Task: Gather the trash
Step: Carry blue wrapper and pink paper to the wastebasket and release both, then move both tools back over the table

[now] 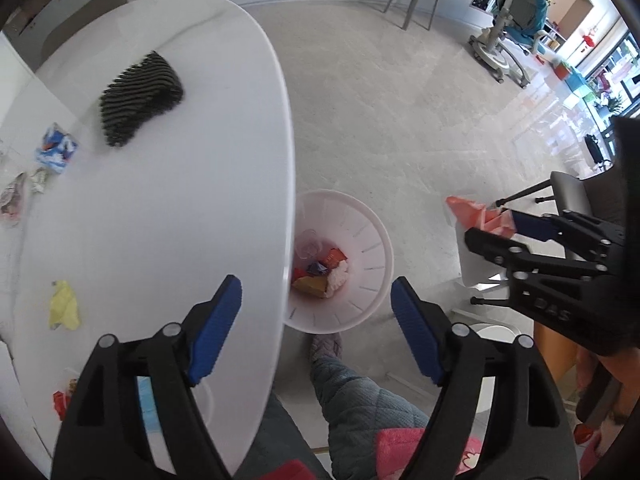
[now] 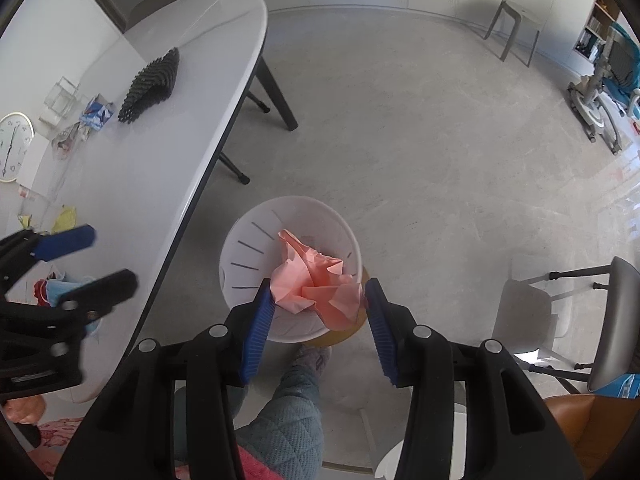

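A white trash bin [image 1: 374, 240] stands on the floor beside the white table [image 1: 180, 184] and holds several wrappers. My left gripper [image 1: 316, 312] is open and empty, over the table edge and the bin. My right gripper [image 2: 320, 304] is shut on a crumpled pink paper [image 2: 316, 284] and holds it above the bin [image 2: 256, 240]. The right gripper and the paper [image 1: 476, 212] also show in the left wrist view, right of the bin. Trash lies on the table: a yellow wrapper [image 1: 64, 304], a blue-white packet [image 1: 56, 148] and crumpled foil [image 1: 16, 196].
A black ribbed cloth [image 1: 140, 100] lies on the table. A clock [image 2: 12, 144] and a clear box [image 2: 60, 100] stand at the table's far side. A grey stool [image 2: 516, 28], a chair [image 2: 600, 320] and the person's leg [image 2: 296, 400] are nearby.
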